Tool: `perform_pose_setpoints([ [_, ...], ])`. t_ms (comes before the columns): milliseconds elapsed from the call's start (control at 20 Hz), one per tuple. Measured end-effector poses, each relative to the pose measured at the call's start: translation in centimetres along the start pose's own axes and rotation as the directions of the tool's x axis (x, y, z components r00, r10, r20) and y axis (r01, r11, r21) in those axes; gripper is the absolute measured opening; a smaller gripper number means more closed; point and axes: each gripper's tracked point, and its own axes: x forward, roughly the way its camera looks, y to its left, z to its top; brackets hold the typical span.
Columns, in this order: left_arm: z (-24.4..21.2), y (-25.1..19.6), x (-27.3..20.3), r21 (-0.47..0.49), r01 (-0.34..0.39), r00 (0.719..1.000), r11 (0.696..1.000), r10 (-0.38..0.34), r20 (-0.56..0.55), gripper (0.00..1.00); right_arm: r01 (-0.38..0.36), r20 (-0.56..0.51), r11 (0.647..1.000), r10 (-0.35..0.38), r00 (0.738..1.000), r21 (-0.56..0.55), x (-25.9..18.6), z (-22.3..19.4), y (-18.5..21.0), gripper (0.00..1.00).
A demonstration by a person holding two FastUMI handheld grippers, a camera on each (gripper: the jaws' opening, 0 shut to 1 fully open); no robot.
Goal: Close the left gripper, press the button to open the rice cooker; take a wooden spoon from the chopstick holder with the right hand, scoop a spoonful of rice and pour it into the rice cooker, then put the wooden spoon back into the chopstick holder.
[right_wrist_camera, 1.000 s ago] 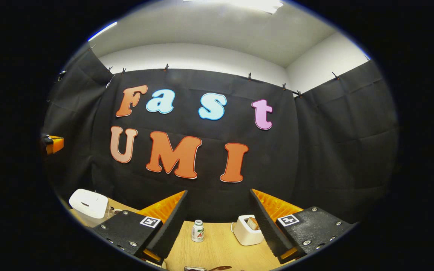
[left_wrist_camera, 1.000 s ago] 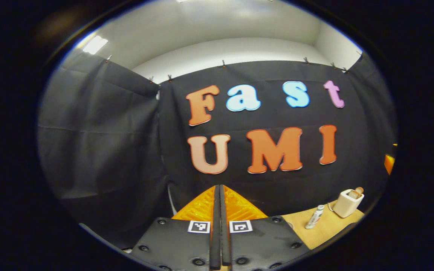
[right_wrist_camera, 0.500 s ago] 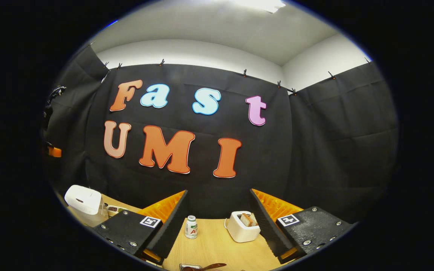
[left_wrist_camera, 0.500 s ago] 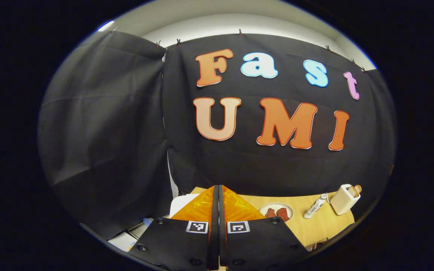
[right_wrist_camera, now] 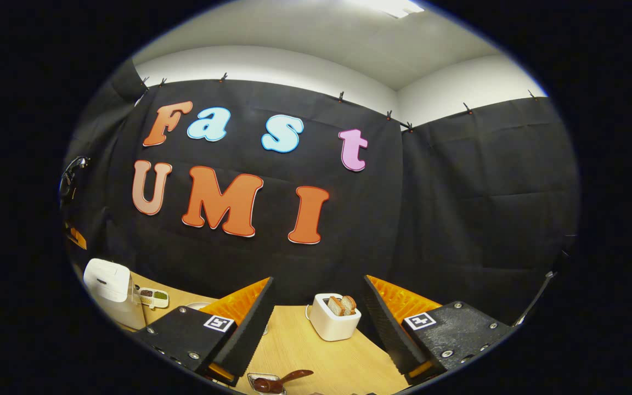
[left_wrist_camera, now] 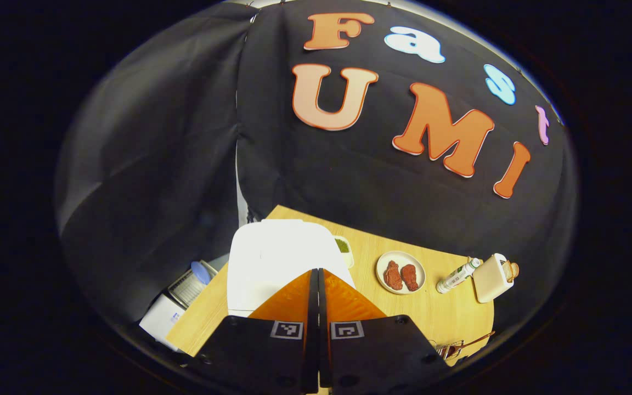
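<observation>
The white rice cooker [left_wrist_camera: 280, 255] stands with its lid down at the table's left end, just beyond and below my left gripper [left_wrist_camera: 319, 272], whose fingers are shut with nothing between them. In the right gripper view the rice cooker [right_wrist_camera: 108, 282] is far to the left. A dark wooden spoon [right_wrist_camera: 288, 377] lies in a small holder [right_wrist_camera: 264, 383] at the near edge, below my right gripper [right_wrist_camera: 317, 281], which is open and empty above the table. The holder with the spoon's handle [left_wrist_camera: 461, 345] also peeks in at the lower right of the left gripper view.
On the wooden table [left_wrist_camera: 436, 312] are a plate with two red pieces [left_wrist_camera: 401, 272], a lying bottle [left_wrist_camera: 457, 276] and a white toaster with bread [right_wrist_camera: 335, 318]. A small dish of seasonings [right_wrist_camera: 153, 296] sits beside the cooker. White boxes [left_wrist_camera: 176, 307] lie below the table's left edge.
The left gripper view has tipped down and forward, bringing the rice cooker and plate into sight. The right gripper view drifted slightly; the toaster slid left between the fingers. Both grippers kept their states.
</observation>
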Motion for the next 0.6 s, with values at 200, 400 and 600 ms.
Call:
perform_pose_setpoints([
  [200, -3.0, 0.4, 2.8, -0.052, 0.030, 0.988, 0.998, -0.037, -0.151, 0.05, 0.047, -0.041, 0.999, -0.047, 0.998, -0.006, -1.0, -1.3, -0.9, 0.93],
  [400, -5.0, 0.5, 5.7, -0.108, 0.055, 0.960, 0.993, -0.083, -0.267, 0.05, 0.081, -0.071, 0.997, -0.082, 0.994, -0.014, -1.8, -2.2, -1.3, 0.97],
  [600, -7.0, 1.4, 8.3, -0.148, 0.038, 0.939, 0.988, -0.087, -0.334, 0.05, 0.103, -0.092, 0.994, -0.105, 0.990, -0.026, -2.2, -2.9, -1.7, 0.97],
])
